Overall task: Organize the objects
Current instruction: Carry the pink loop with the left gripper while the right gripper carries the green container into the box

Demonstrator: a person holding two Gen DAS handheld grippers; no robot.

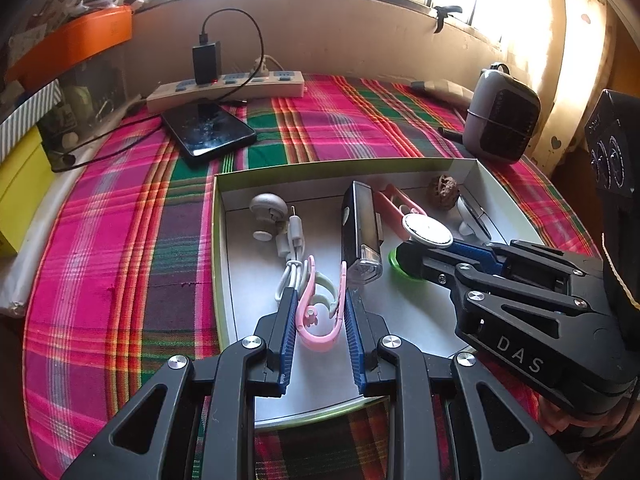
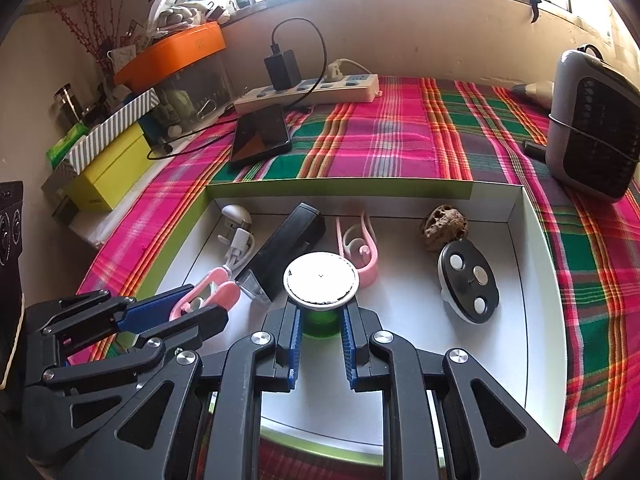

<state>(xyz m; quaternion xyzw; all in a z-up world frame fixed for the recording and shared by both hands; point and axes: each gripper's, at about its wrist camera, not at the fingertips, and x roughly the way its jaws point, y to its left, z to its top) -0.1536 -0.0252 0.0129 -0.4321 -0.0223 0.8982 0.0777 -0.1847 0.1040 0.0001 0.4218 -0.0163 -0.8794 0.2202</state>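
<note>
A shallow white box (image 1: 224, 240) with green outer walls lies on the plaid cloth. My left gripper (image 1: 320, 297) is shut on a pink U-shaped clip (image 1: 316, 332) low over the box's near left part. It also shows in the right wrist view, where the left gripper (image 2: 208, 303) enters from the left with the pink clip (image 2: 212, 290). My right gripper (image 2: 320, 314) is shut on a small green jar (image 2: 318, 326) with a round white lid (image 2: 320, 280), held over the box's middle. Seen from the left wrist, the right gripper (image 1: 404, 261) comes in from the right with the white lid (image 1: 427, 231).
In the box lie a white charger with cable (image 1: 280, 224), a black lamp (image 1: 360, 232), a second pink clip (image 2: 358, 248), a brown shell (image 2: 444, 226) and a white oval piece (image 2: 468, 284). Behind are a phone (image 1: 208, 130), a power strip (image 1: 228, 88) and a grey fan (image 1: 500, 116). Boxes (image 2: 108, 172) stack at the left.
</note>
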